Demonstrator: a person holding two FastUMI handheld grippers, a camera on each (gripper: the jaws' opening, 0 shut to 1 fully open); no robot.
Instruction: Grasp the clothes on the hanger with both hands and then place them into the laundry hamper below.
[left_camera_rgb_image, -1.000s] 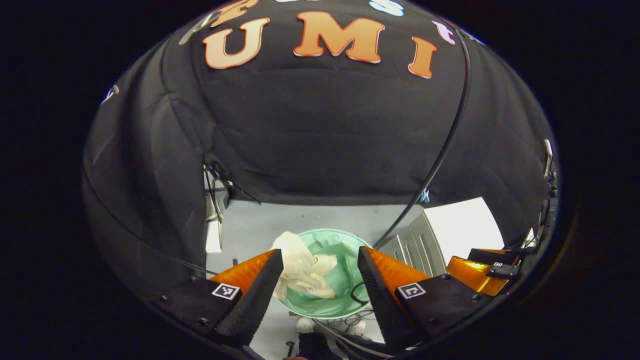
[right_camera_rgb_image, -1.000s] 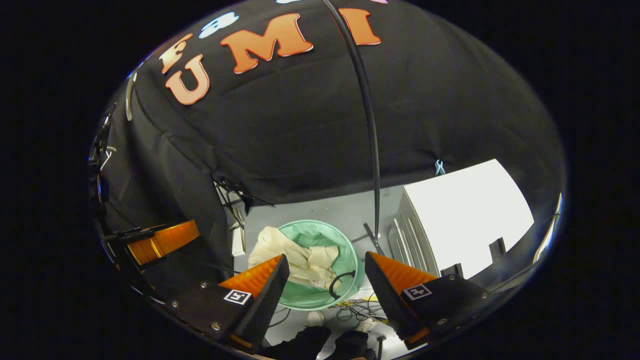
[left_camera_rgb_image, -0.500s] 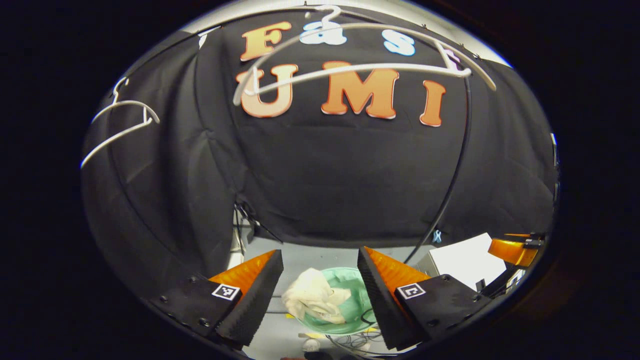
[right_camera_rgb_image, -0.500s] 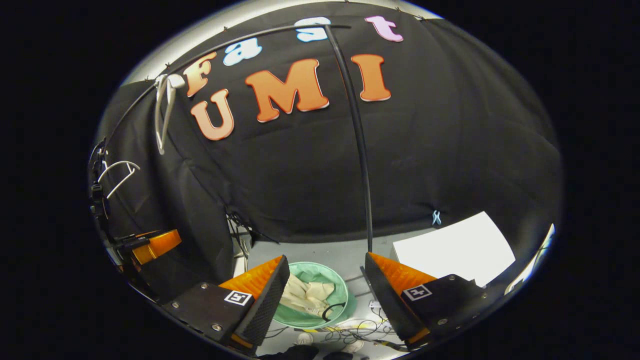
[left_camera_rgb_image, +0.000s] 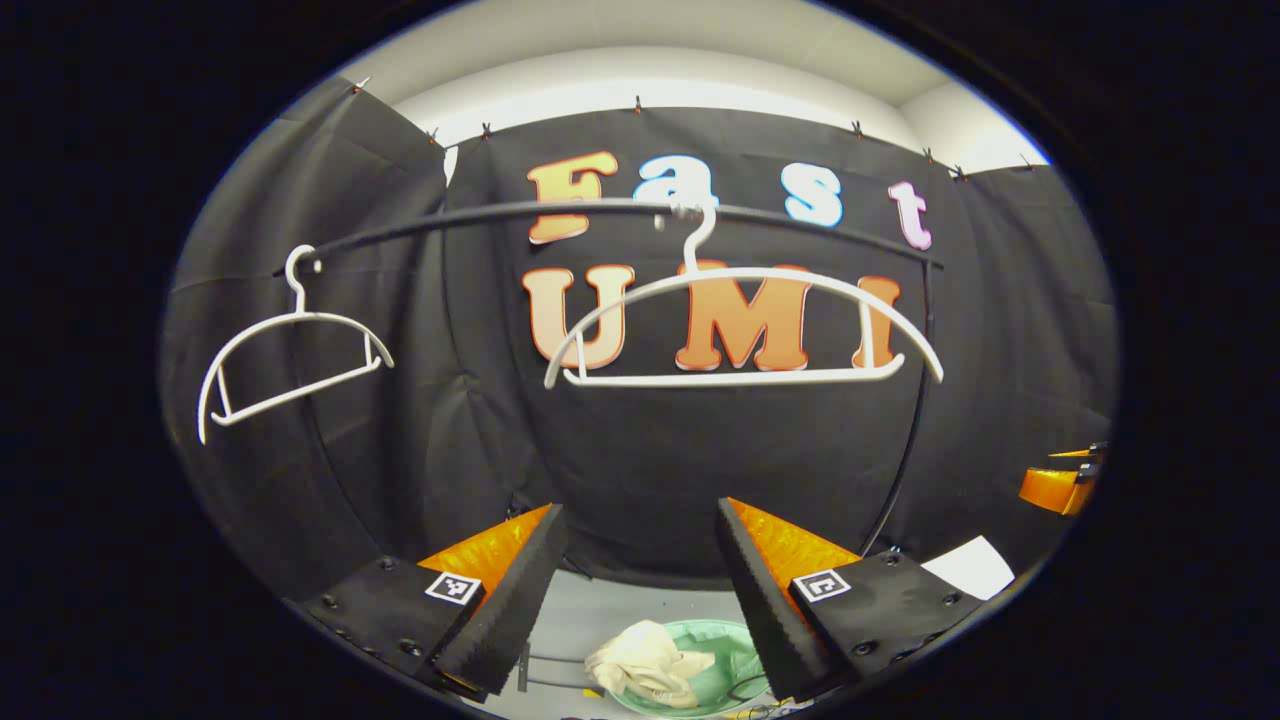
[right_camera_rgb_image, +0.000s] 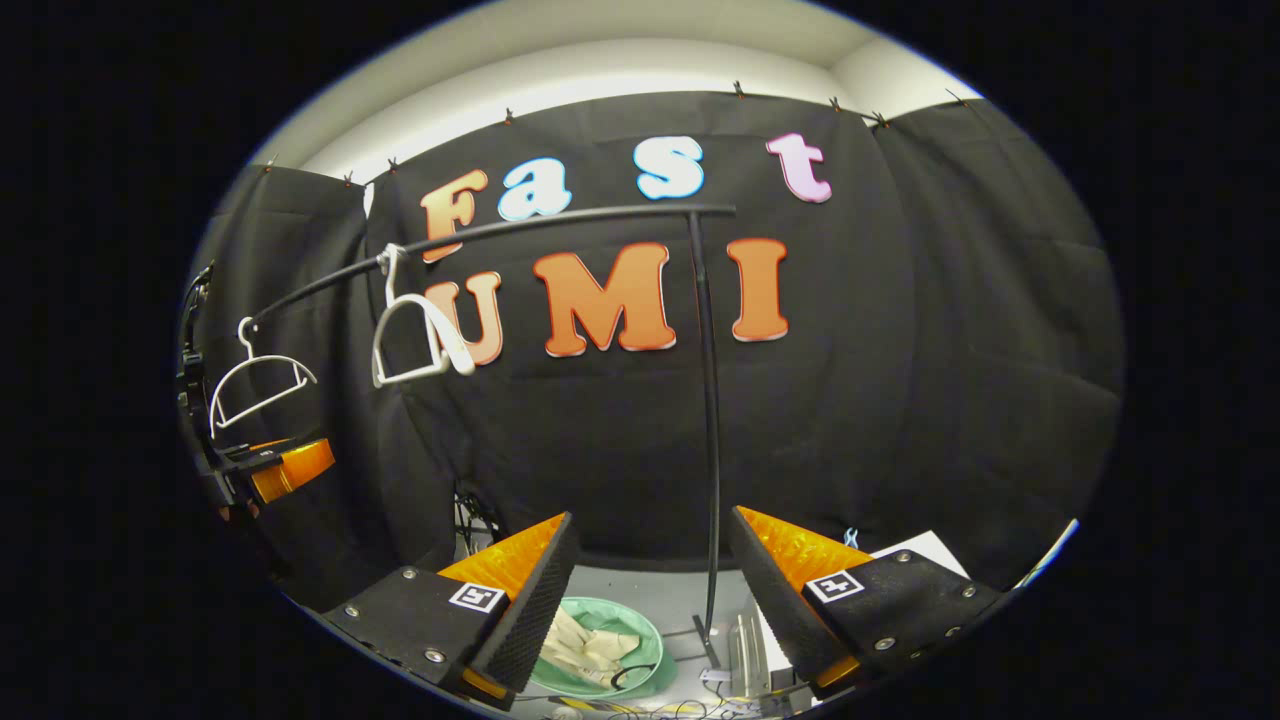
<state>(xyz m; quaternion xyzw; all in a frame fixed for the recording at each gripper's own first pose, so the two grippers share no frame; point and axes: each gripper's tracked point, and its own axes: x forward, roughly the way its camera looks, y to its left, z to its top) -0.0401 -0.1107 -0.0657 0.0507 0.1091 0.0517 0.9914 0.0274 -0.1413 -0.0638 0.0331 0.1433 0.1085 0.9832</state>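
Cream crumpled clothes (left_camera_rgb_image: 650, 670) are lying in one round pale-green laundry hamper (left_camera_rgb_image: 735, 668), below and between the left gripper (left_camera_rgb_image: 640, 600) fingers. Two bare white plastic hangers (left_camera_rgb_image: 740, 330) (left_camera_rgb_image: 290, 365) are hanging above. Left gripper and right gripper (right_camera_rgb_image: 650, 600) are both gaping wide, holding nothing.

Pale grey floor (right_camera_rgb_image: 655, 590), green laundry hamper (left_camera_rgb_image: 735, 650) on it, loose cables (right_camera_rgb_image: 640, 708) beside
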